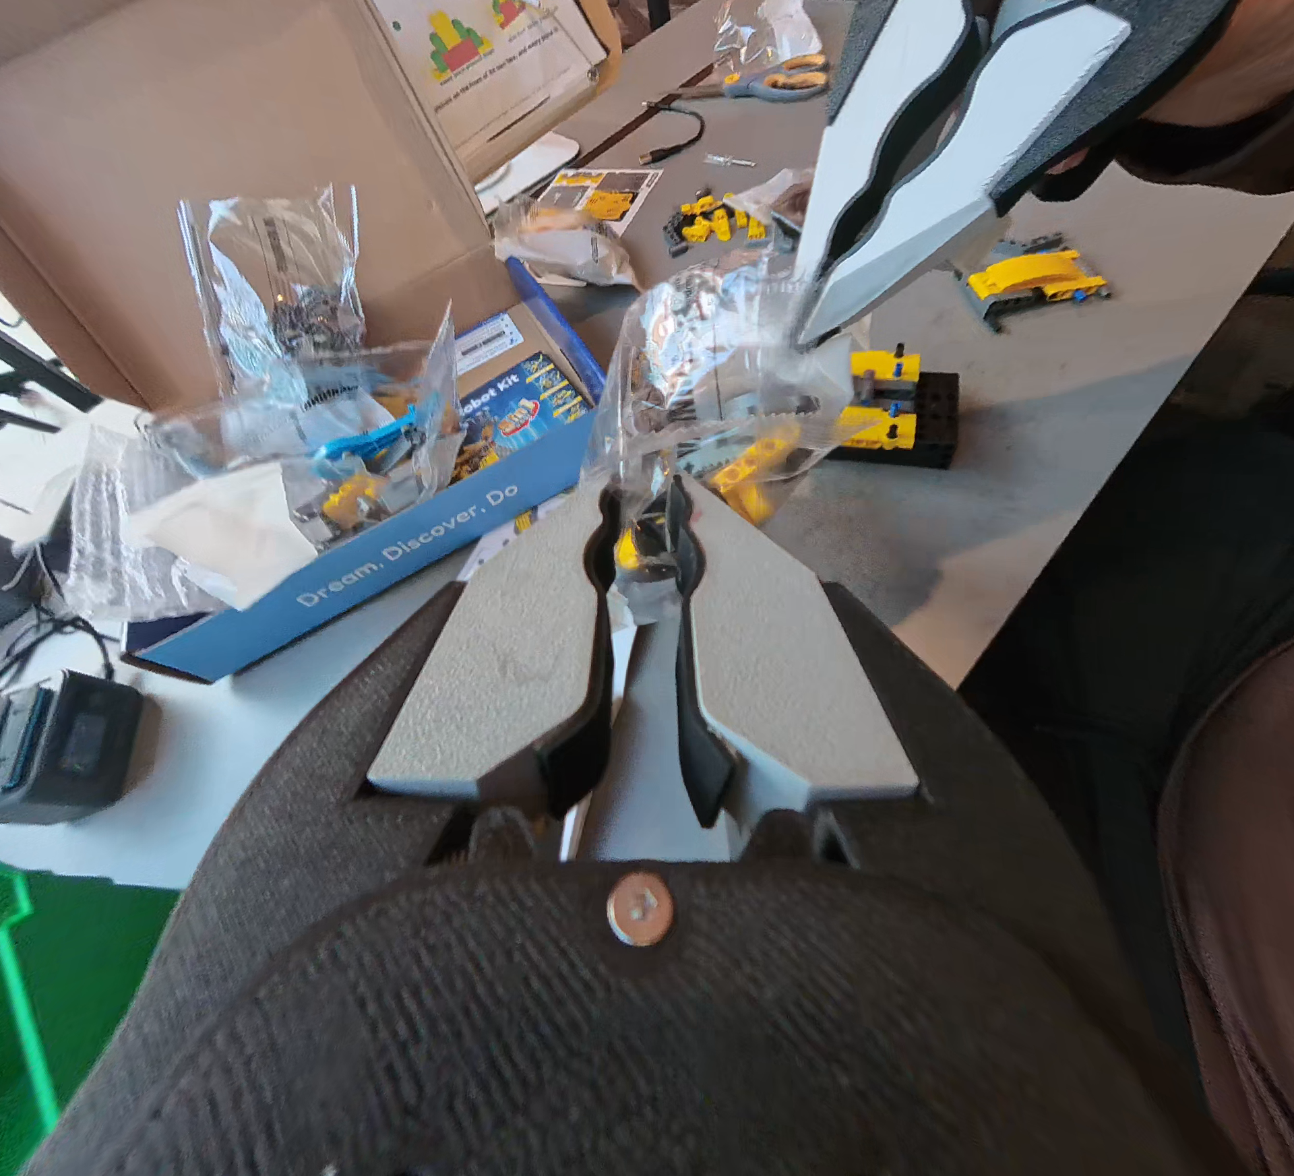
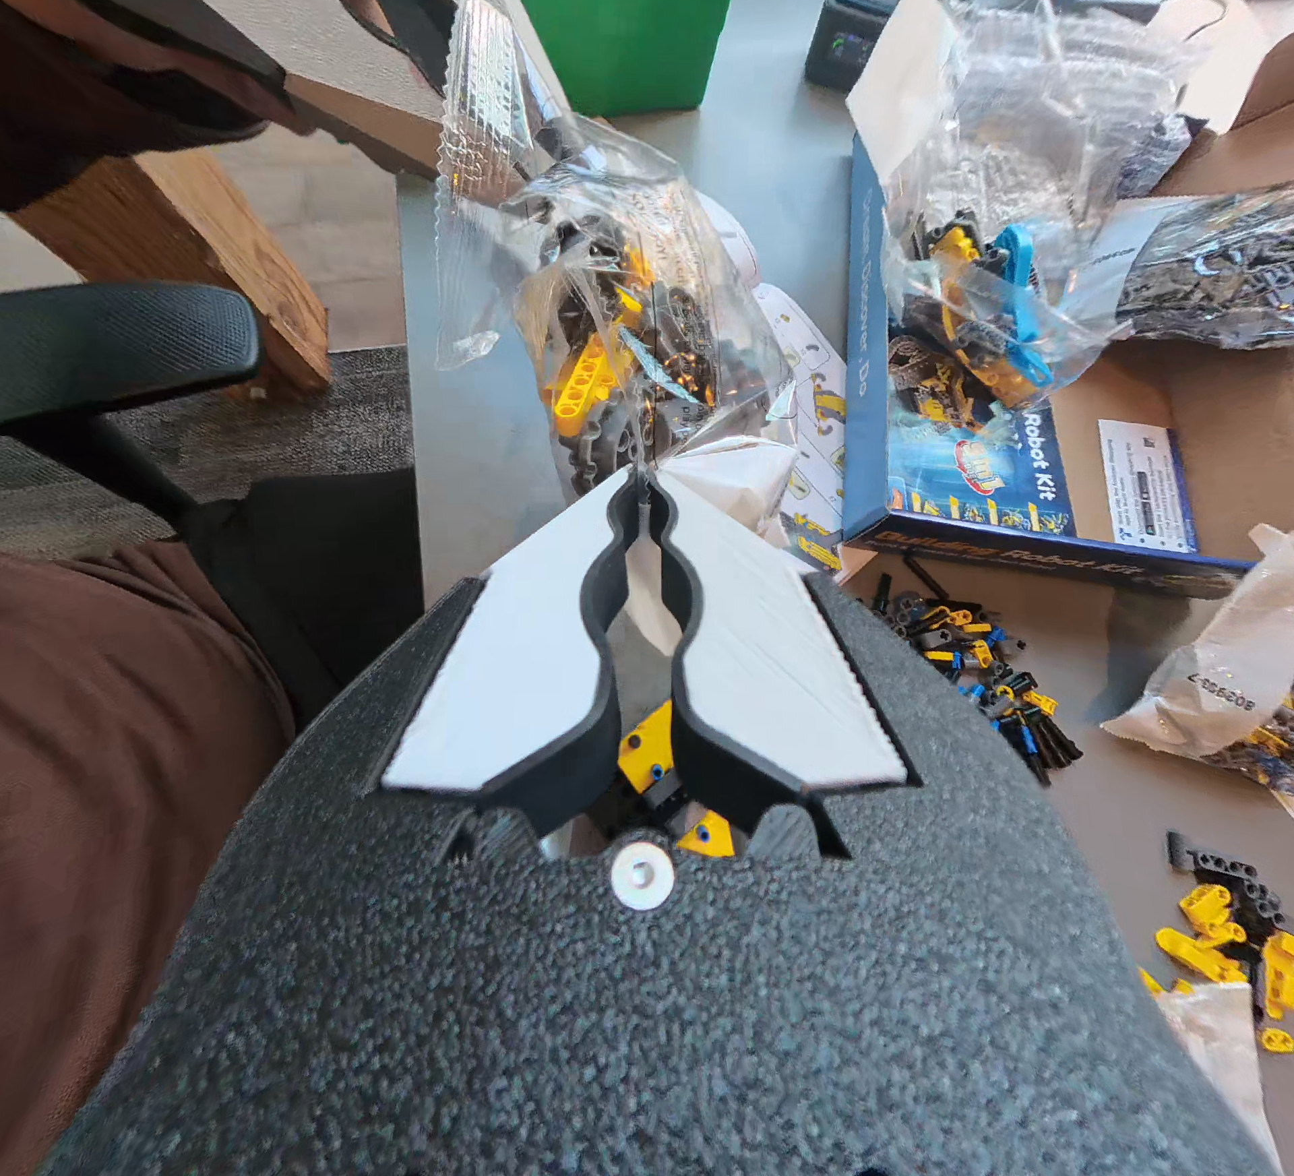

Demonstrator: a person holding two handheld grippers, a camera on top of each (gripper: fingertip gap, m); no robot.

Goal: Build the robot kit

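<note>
A clear plastic bag (image 1: 707, 386) with yellow and black building parts hangs in the air between my two grippers. My left gripper (image 1: 648, 498) is shut on one end of the bag, with film and a yellow part bunched between its pads. My right gripper (image 2: 641, 477) is shut on the opposite edge of the same bag (image 2: 616, 316), its tips pinching the film. The right gripper also shows in the left wrist view (image 1: 812, 330) at the upper right, tips on the bag. The left gripper shows in the right wrist view (image 2: 448, 57) at the upper left.
An open blue kit box (image 1: 392, 554) holds more bags of parts (image 1: 315, 414). A black and yellow assembly (image 1: 903, 407) stands on the grey table (image 1: 1050, 386). Loose parts (image 2: 980, 666), scissors (image 1: 777, 81), a green bin (image 2: 616, 1) and a cardboard box (image 1: 175, 127) surround them. Across from one pair of fingers to the other is roughly 9 cm.
</note>
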